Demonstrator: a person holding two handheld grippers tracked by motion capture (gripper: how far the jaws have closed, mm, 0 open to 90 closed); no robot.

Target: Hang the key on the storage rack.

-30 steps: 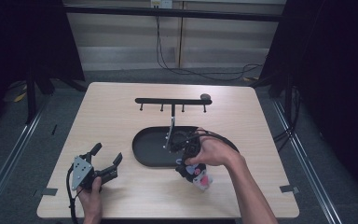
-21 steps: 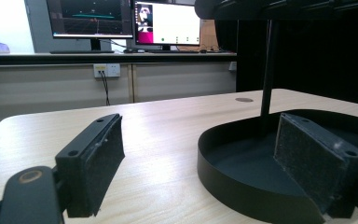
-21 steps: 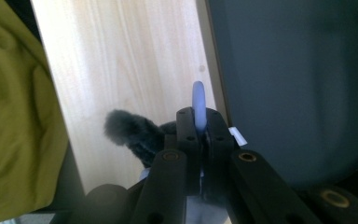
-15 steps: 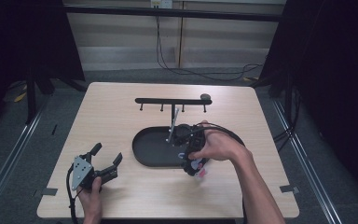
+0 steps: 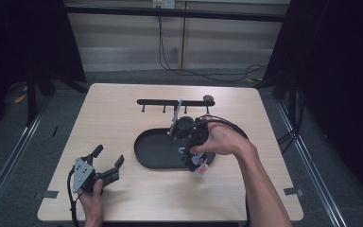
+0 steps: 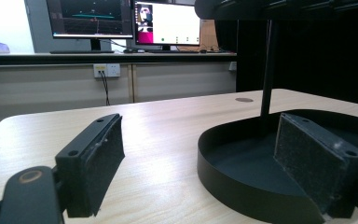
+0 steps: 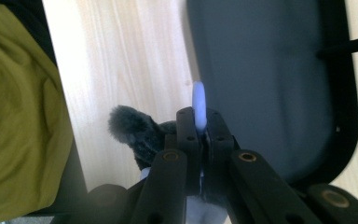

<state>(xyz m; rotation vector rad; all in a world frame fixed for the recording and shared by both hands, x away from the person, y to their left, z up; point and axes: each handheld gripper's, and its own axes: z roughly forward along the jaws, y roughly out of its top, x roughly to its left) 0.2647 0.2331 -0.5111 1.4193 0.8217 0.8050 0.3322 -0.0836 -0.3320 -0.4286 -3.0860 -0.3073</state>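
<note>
My right gripper (image 5: 192,162) hangs over the near right rim of the black oval tray (image 5: 144,158), pointing down. In the right gripper view its jaws (image 7: 198,116) are shut on a thin white loop (image 7: 198,99). A small plush charm with grey fur (image 7: 130,128) dangles from the loop. From above the charm (image 5: 200,169) looks white and pink, just off the tabletop. My left gripper (image 5: 108,157) rests on the table at the near left, jaws open and empty. Its pads (image 6: 95,161) face the tray wall (image 6: 223,177).
A black hook rack (image 5: 170,101) on a thin post (image 5: 175,118) rises from the tray's far side; the post (image 6: 266,70) also stands ahead of the left gripper. The light wood table (image 5: 113,118) is bare to the left. A cable (image 5: 227,124) loops behind the right hand.
The right hand has lifted the charm off the table and drifted slightly toward the tray. The left gripper has stayed put, still open.
</note>
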